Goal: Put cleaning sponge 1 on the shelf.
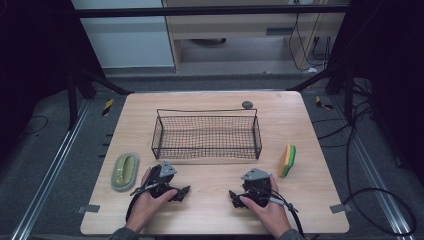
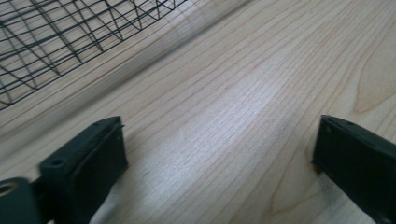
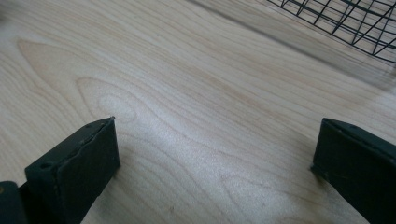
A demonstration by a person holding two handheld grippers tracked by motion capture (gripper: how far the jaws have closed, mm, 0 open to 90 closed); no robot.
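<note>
A black wire basket stands in the middle of the wooden table, with nothing in it. Left of it lies a green oval dish. A yellow and green sponge stands on edge at the right. My left gripper rests low over the table near the front, held by a hand, jaws pointing right. My right gripper sits beside it, jaws pointing left. In the left gripper view and the right gripper view, both grippers stand open over bare wood, with the basket mesh at a corner.
A small dark round disc lies at the table's back edge behind the basket. Cables trail over the floor at the right. Metal rails run along both sides of the table.
</note>
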